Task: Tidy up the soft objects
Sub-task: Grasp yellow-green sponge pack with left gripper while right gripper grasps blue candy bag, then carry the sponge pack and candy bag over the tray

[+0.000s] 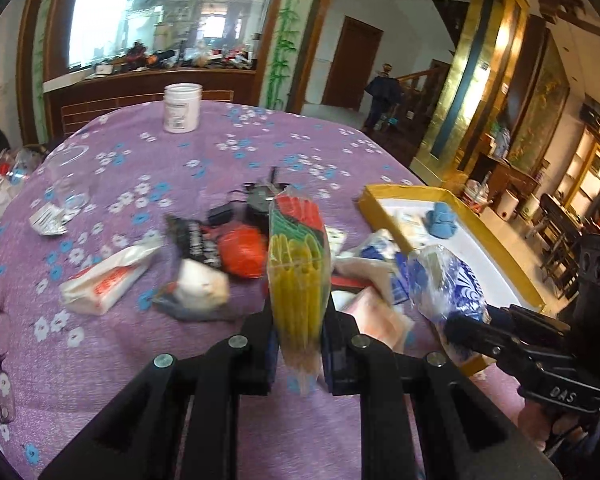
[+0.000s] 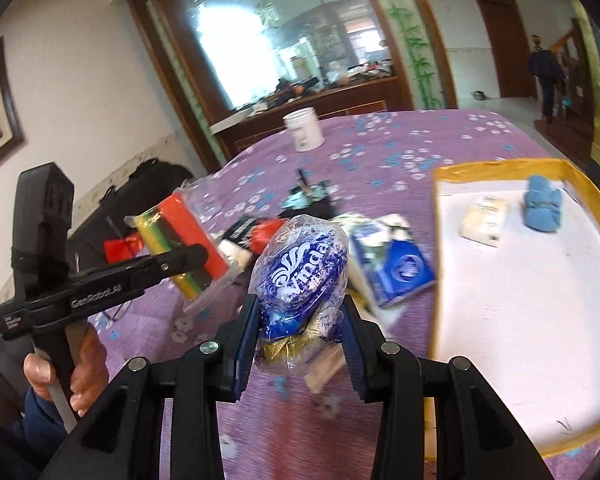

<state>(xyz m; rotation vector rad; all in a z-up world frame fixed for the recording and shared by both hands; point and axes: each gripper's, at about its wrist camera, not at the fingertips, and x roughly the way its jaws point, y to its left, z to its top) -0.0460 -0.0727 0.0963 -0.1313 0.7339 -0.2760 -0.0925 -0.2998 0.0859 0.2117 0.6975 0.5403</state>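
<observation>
My left gripper (image 1: 298, 320) is shut on a clear pack of yellow, green and red cloths (image 1: 298, 264), held above the purple table; the pack also shows in the right wrist view (image 2: 180, 240). My right gripper (image 2: 300, 320) is shut on a blue-and-white Vinda tissue pack (image 2: 300, 276), seen in the left wrist view too (image 1: 444, 284). A white tray with a yellow rim (image 2: 438, 240) lies to the right, holding a blue cloth (image 2: 542, 206) and a pale tissue pack (image 2: 484, 220).
Loose packs lie mid-table: a blue tissue pack (image 2: 392, 272), a red-printed white pack (image 1: 104, 284), an orange item (image 1: 242, 252), black items (image 1: 260, 200). A white jar (image 1: 182, 108) stands at the far side. Glasses (image 1: 0, 364) lie left. A glass (image 1: 66, 178) stands far left.
</observation>
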